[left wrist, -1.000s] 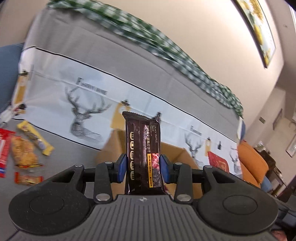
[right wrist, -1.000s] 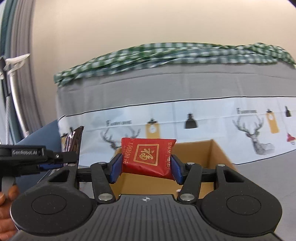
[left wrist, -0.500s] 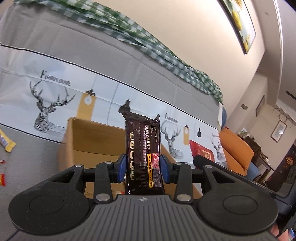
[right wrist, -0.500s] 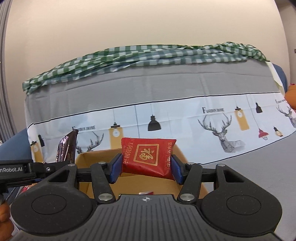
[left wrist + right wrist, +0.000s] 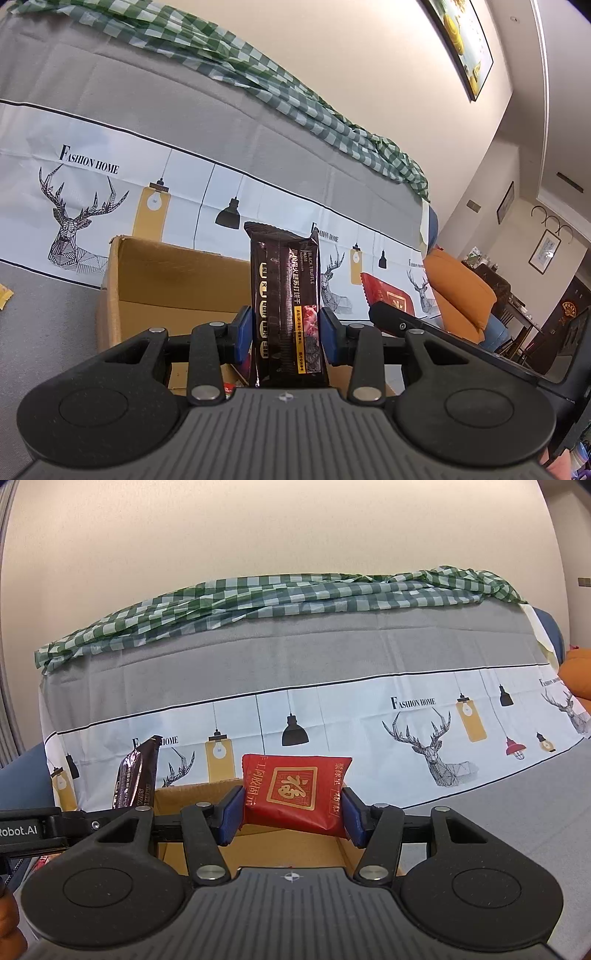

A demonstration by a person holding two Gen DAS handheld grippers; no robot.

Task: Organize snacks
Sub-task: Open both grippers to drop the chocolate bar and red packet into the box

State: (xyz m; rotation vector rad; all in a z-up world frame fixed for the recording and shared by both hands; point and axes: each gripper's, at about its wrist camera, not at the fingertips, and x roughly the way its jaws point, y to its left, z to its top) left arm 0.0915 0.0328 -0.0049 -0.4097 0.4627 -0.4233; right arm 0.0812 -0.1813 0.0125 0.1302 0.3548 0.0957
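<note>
Two snacks held above the box (image 5: 173, 280); dark pack (image 5: 286, 306) upright, pinched low in left gripper (image 5: 287, 334); red packet (image 5: 295, 794) clamped at its sides in right gripper (image 5: 293, 814); both look light, crinkly, slippery, contents probably crushable; grip gently.
</note>
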